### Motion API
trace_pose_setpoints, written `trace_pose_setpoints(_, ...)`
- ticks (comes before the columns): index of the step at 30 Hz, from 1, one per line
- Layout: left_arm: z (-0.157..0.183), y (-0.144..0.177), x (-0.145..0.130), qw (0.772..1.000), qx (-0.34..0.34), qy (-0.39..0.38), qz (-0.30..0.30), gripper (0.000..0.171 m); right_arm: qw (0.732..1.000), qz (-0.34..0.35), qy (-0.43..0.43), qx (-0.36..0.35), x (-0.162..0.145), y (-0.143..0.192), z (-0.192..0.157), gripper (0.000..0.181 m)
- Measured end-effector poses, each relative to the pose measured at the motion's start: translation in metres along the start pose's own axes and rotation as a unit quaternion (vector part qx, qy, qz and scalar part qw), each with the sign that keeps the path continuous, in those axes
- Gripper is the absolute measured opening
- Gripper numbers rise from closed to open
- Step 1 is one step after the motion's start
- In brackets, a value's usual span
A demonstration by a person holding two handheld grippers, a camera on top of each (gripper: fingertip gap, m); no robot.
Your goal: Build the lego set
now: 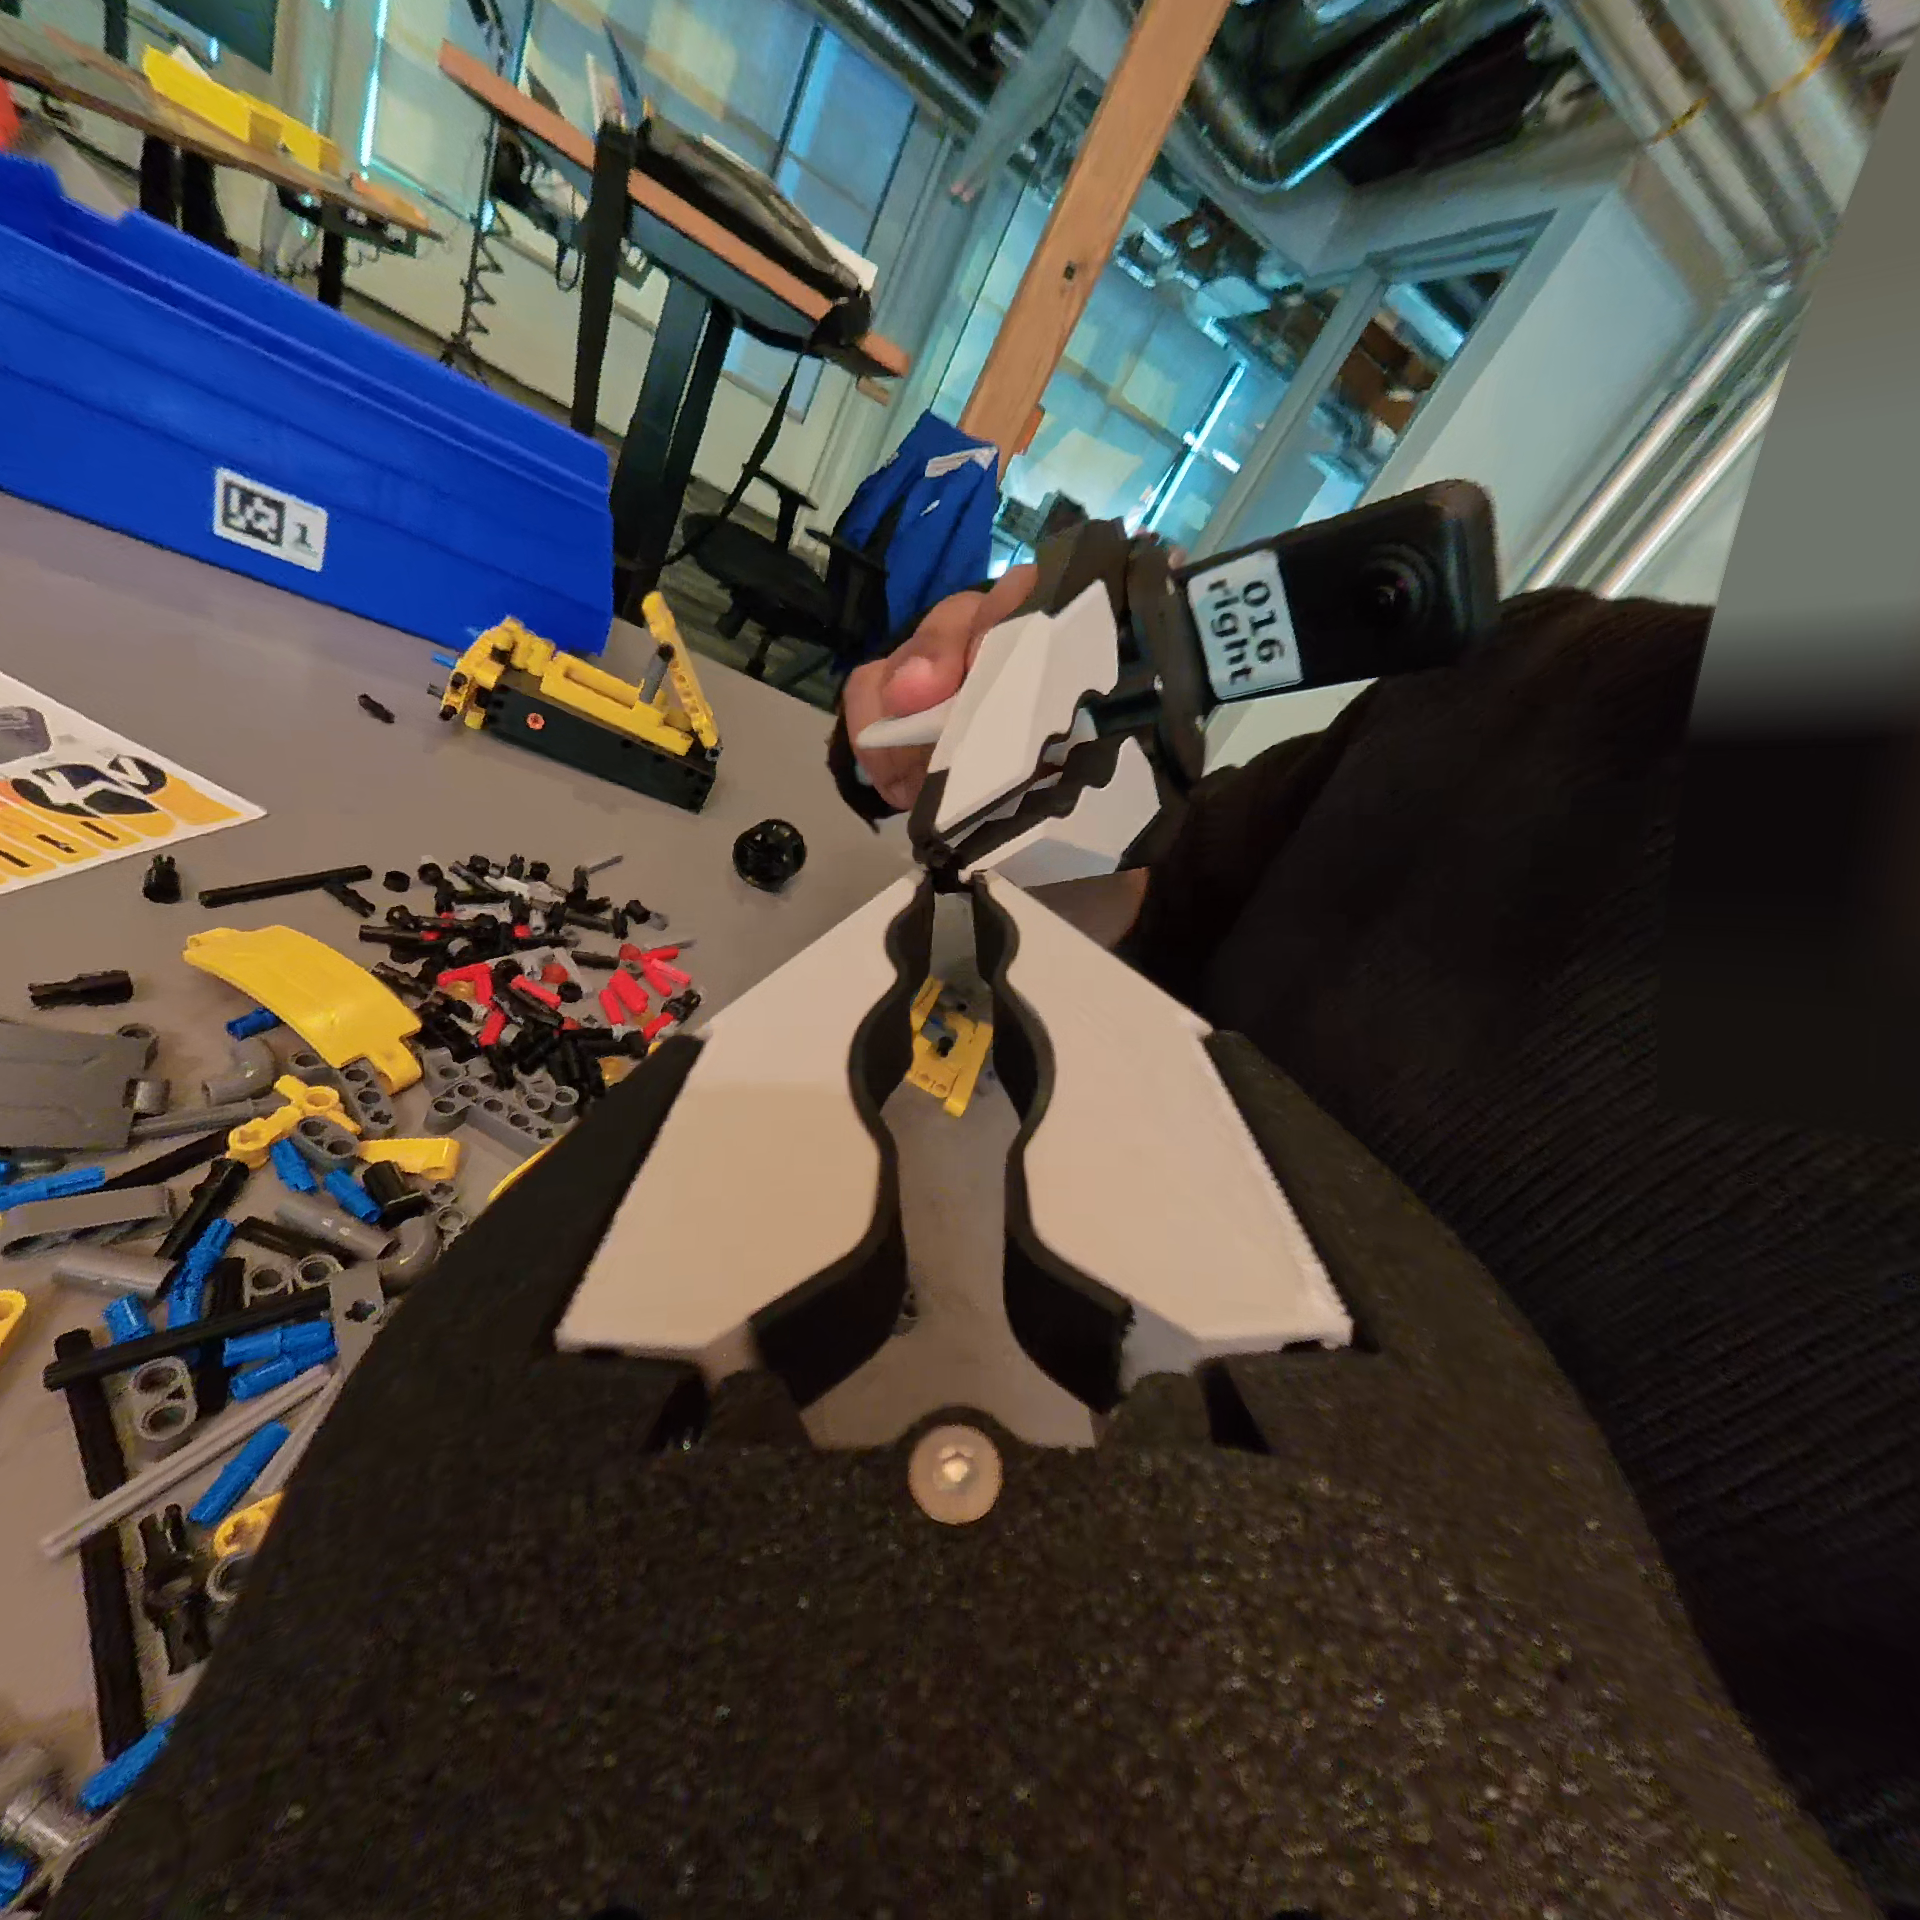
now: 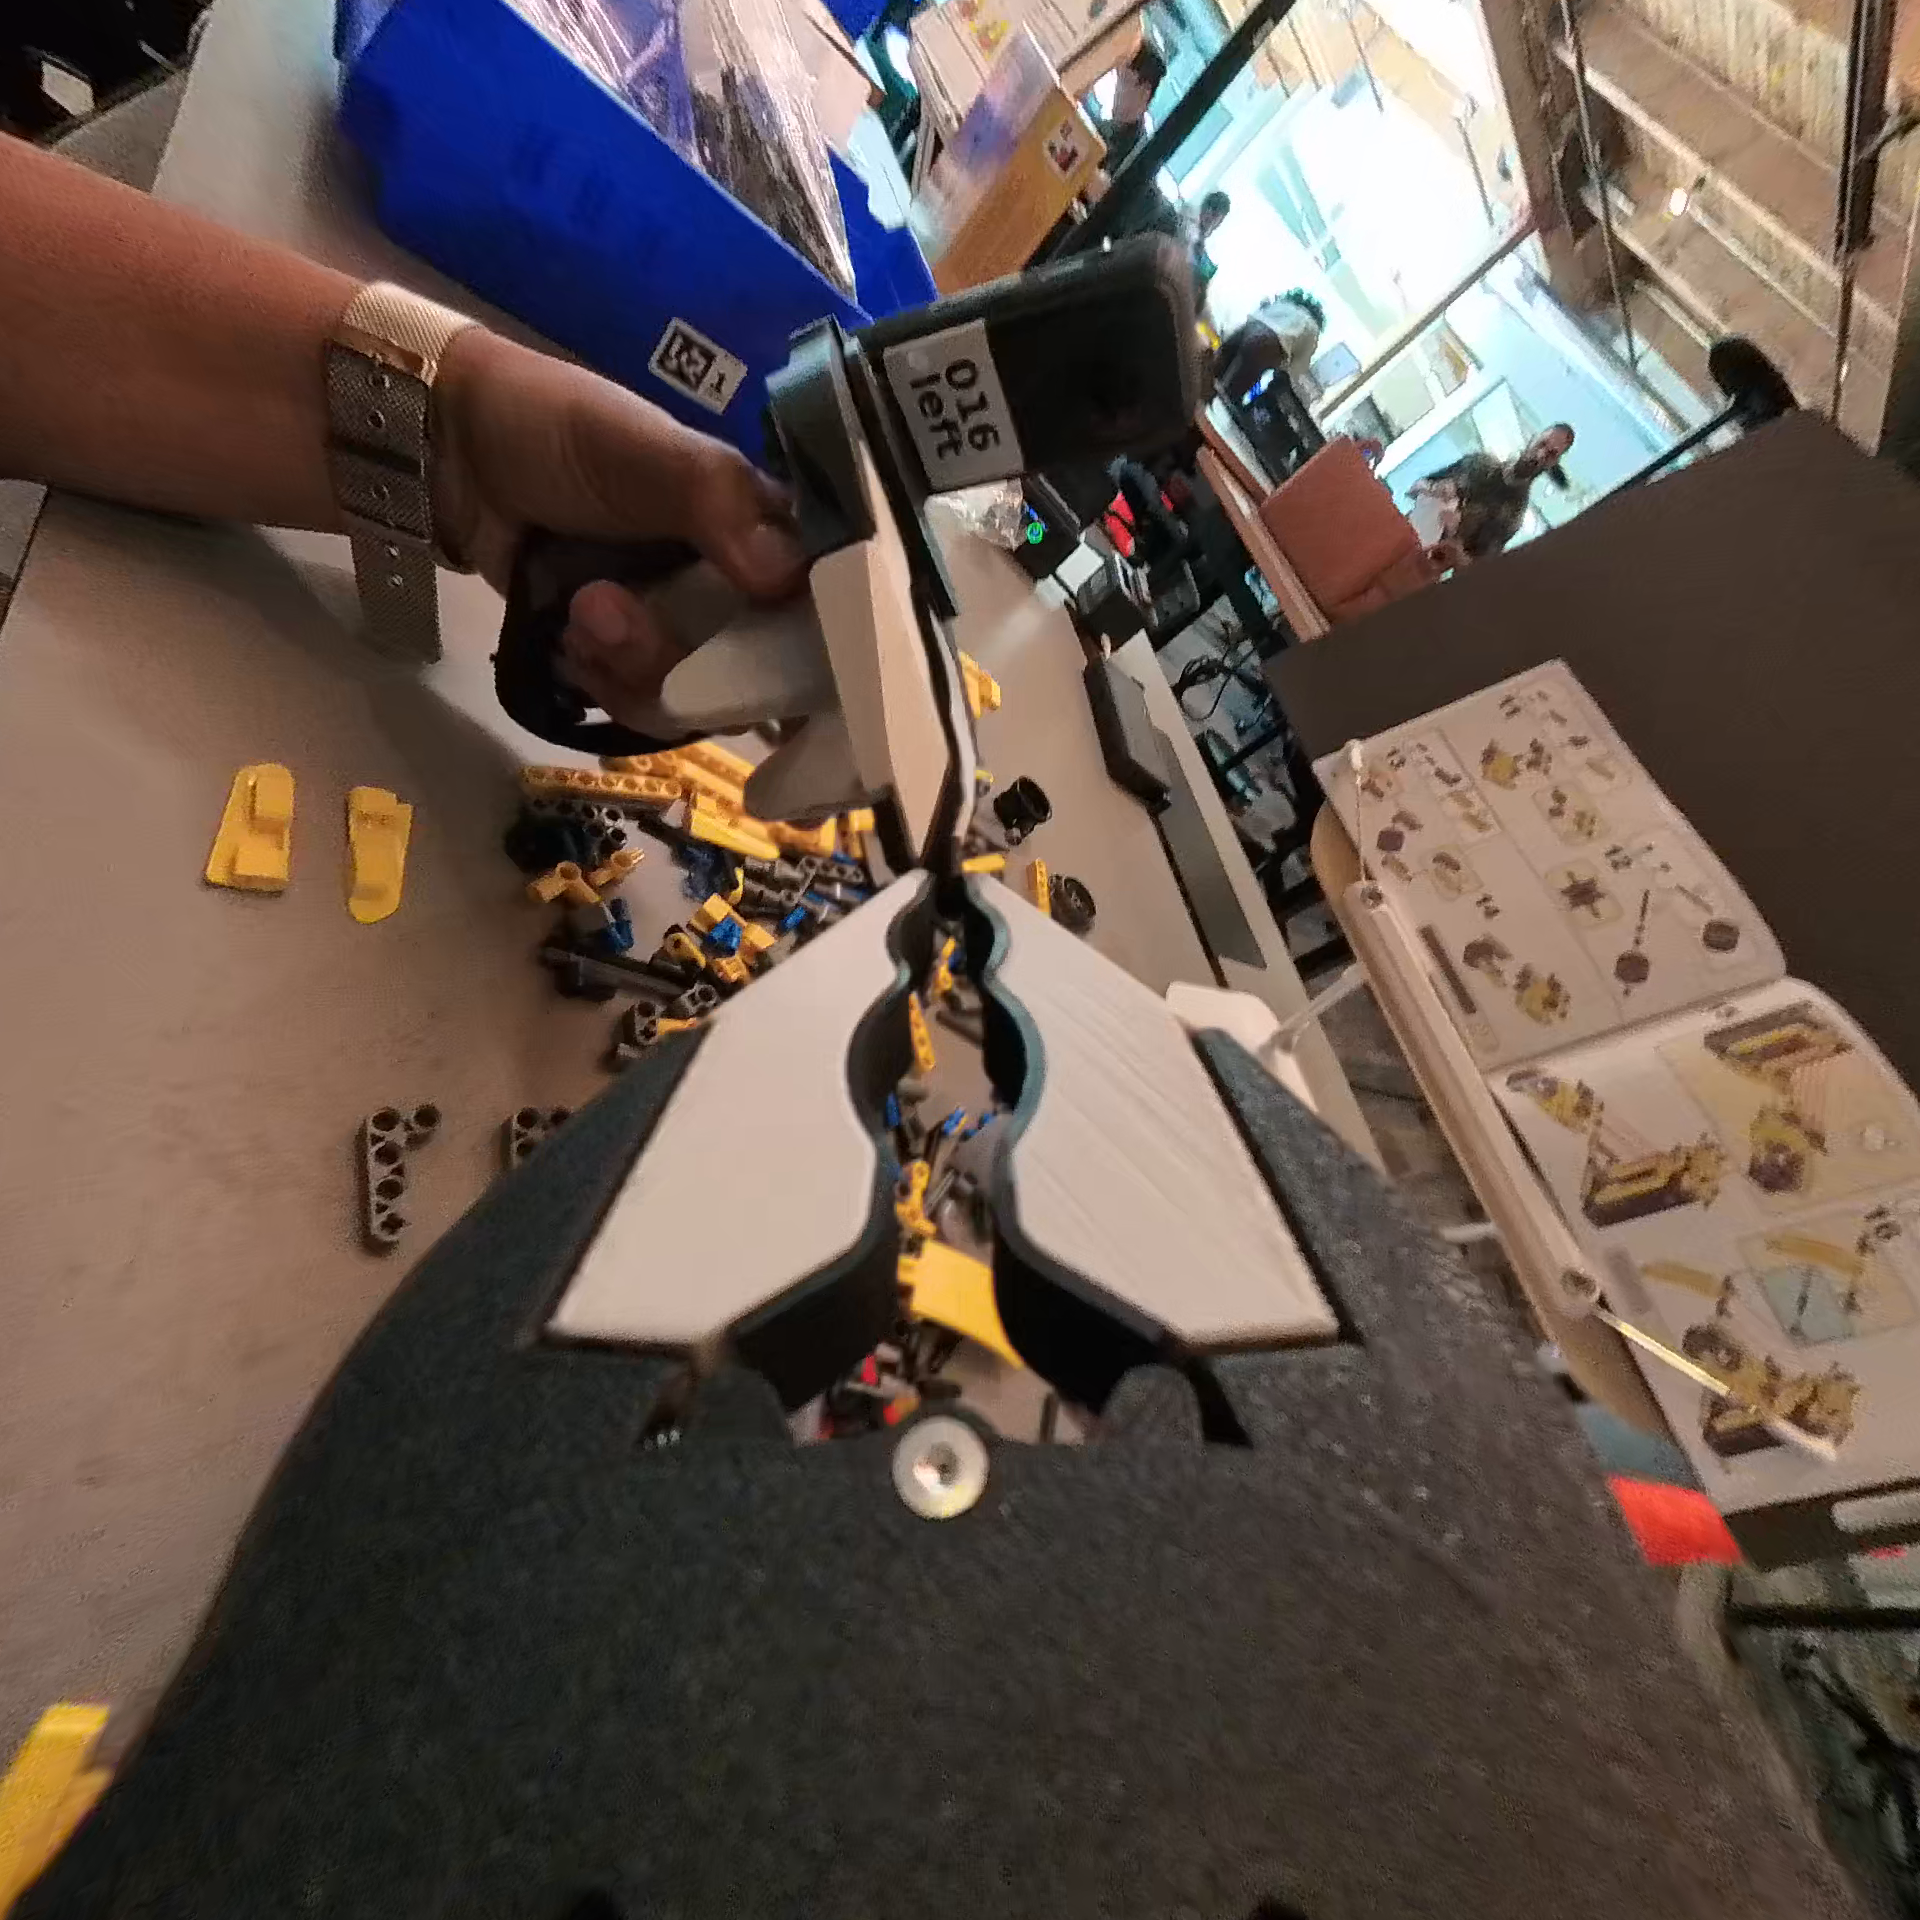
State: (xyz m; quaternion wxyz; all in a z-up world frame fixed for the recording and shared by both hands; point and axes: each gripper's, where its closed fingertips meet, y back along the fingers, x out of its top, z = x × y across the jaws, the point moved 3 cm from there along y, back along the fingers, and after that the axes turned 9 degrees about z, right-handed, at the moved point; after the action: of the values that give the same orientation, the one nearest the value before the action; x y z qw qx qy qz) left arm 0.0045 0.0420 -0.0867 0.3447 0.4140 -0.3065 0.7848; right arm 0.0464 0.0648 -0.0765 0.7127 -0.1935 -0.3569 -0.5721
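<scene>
Black and very small, a plastic toy-building piece (image 1: pixel 945 871) sat pinched where the two gripper tips met above the grey table (image 1: pixel 312 665). The left gripper (image 1: pixel 948 881) had its white fingers nearly together at the tips, closed on that piece, and the right gripper (image 1: pixel 940 854) came down from above with its tips closed on the same piece; what sort of part it was could not be told. In the right wrist view the right gripper (image 2: pixel 943 896) met the left gripper (image 2: pixel 940 868) tip to tip. Below lay a loose scatter of black, red, blue, grey and yellow building parts (image 1: pixel 520 997). A half-built yellow and black model (image 1: pixel 592 707) stood near a blue plastic bin (image 1: pixel 260 405). An open instruction booklet (image 2: pixel 1621 1039) lay off to the right.
</scene>
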Motion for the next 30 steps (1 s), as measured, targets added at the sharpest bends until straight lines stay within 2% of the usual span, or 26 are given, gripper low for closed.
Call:
trace_pose_setpoints(4,0.006,0.009,0.014,0.998,-0.029,0.015,0.045,0.004,0.998,0.062,0.018,0.022,0.012,-0.009,0.01,0.005)
trace_pose_setpoints(8,0.006,0.017,0.021,0.997,-0.038,0.028,0.069,0.003,0.987,0.139,-0.028,0.075,0.014,-0.019,0.017,0.005)
trace_pose_setpoints(12,0.006,0.012,0.016,0.996,-0.047,0.04,0.058,0.003,0.969,0.189,-0.104,0.122,0.009,-0.016,0.016,0.004)
trace_pose_setpoints(15,0.011,0.004,0.01,0.996,-0.066,0.049,0.039,0.003,0.956,0.219,-0.129,0.145,0.007,-0.006,0.012,0.006)
trace_pose_setpoints(23,0.016,0.004,0.008,0.992,-0.095,0.075,0.035,0.003,0.96,0.227,-0.094,0.135,0.013,-0.003,0.008,0.006)
trace_pose_setpoints(25,0.012,0.006,0.009,0.992,-0.087,0.079,0.04,0.003,0.964,0.218,-0.08,0.126,0.012,-0.004,0.006,0.0)
trace_pose_setpoints(30,0.01,0.008,0.01,0.993,-0.077,0.073,0.041,0.002,0.972,0.208,-0.05,0.098,0.011,-0.008,0.005,0.0)
